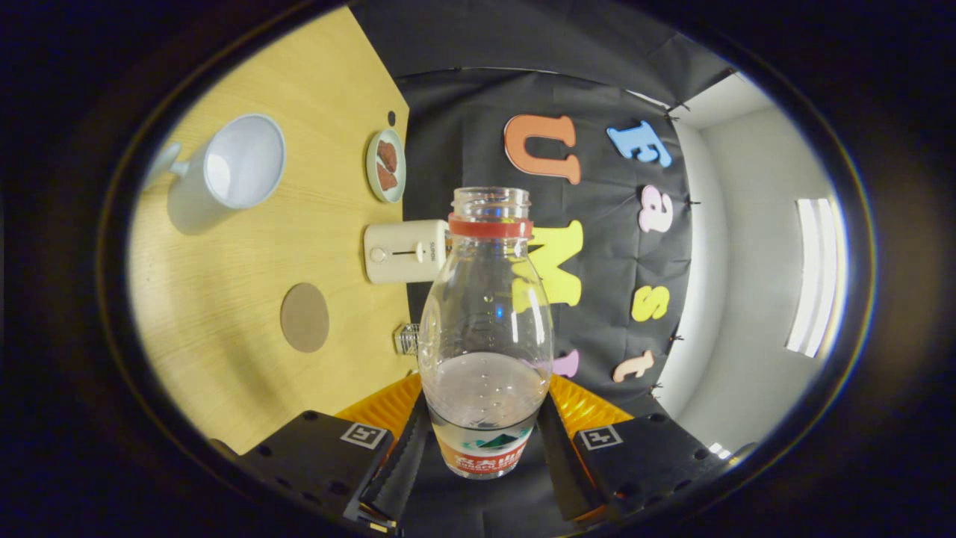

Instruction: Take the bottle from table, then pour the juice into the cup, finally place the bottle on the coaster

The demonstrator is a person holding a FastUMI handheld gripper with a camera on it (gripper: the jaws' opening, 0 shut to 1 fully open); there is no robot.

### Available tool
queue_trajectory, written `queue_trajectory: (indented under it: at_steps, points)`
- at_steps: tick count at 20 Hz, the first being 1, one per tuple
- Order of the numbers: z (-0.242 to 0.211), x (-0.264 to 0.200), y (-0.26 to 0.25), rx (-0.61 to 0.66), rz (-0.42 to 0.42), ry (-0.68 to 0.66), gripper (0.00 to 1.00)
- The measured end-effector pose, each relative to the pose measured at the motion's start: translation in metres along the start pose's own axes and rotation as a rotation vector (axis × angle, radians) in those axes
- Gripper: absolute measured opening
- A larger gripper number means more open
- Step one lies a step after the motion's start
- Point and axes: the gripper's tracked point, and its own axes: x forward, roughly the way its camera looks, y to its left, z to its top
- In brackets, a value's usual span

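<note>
Hand-held gripper (484, 441) clamps the uncapped bottle (485, 336) aloft, rolled sideways to the counter (224, 314); cup (231, 168) and coaster (305, 317) await.

No legible txt on bottle (485, 351) label.

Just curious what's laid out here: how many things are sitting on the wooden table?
5: a cup, a plate of snacks, a toaster, a round coaster and a small clear glass. The held bottle may hide more.

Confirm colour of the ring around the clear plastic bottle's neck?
Red, just below the open mouth of the clear plastic bottle held between the gripper fingers; gripper view.
</note>
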Motion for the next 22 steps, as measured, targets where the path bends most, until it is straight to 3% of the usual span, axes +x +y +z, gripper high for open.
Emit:
queue_trajectory:
  at_steps: [16, 22]
  points:
    - [0.029, 0.005, 0.005, -0.214, -0.053, -0.031, 0.79]
    - [0.031, 0.005, 0.008, -0.208, -0.057, -0.032, 0.79]
